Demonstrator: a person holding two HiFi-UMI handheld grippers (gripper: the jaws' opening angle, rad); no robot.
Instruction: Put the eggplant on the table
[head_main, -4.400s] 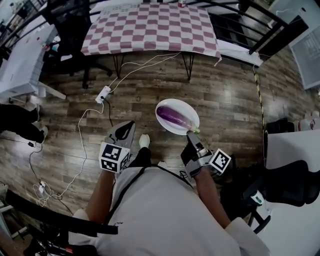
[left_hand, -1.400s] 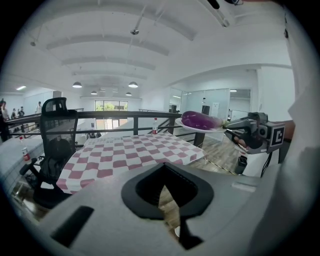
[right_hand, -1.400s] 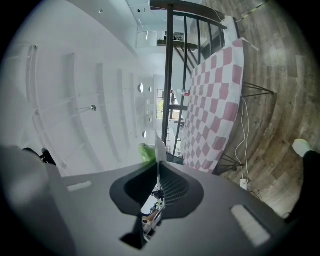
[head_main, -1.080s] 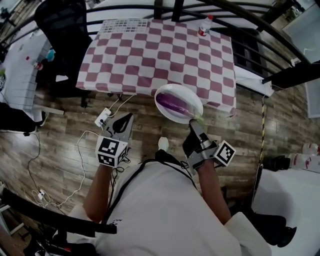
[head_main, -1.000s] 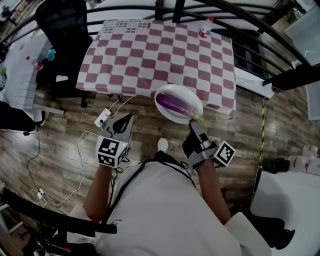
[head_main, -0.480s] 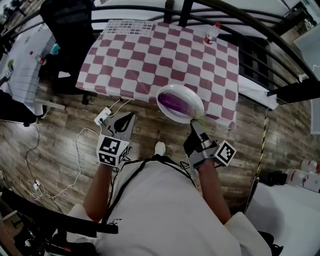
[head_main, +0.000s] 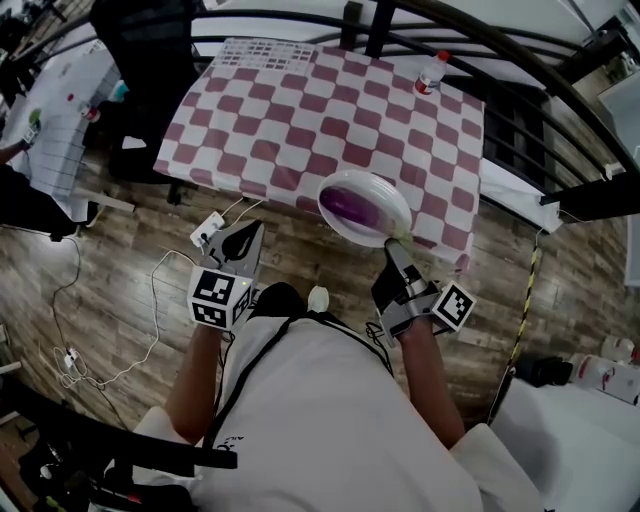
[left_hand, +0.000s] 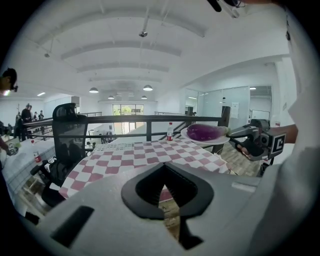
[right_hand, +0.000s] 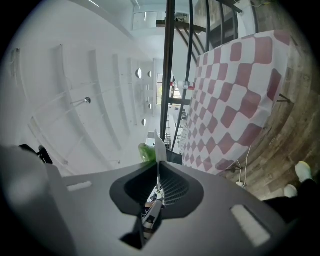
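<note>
A purple eggplant (head_main: 351, 204) lies on a white plate (head_main: 392, 203). My right gripper (head_main: 392, 248) is shut on the plate's near rim and holds it in the air over the near edge of the table (head_main: 300, 110) with the red-and-white checked cloth. From the left gripper view the eggplant (left_hand: 206, 132) and its plate (left_hand: 215, 141) hang above the table (left_hand: 145, 156). The rim (right_hand: 159, 146) shows edge-on between the right jaws, the green stem (right_hand: 146, 153) beside it. My left gripper (head_main: 244, 240) is shut and empty, low over the floor short of the table.
A plastic bottle (head_main: 431, 71) stands at the table's far right corner. A black rail (head_main: 480, 45) runs behind the table. A black chair (head_main: 150, 45) and a second table (head_main: 55, 125) stand at the left. A power strip (head_main: 207, 231) and cables lie on the wooden floor.
The person has stepped toward the checked table carrying the plate. The plate, once over bare floor, now hangs over the table's near edge. Both grippers keep their grip state.
</note>
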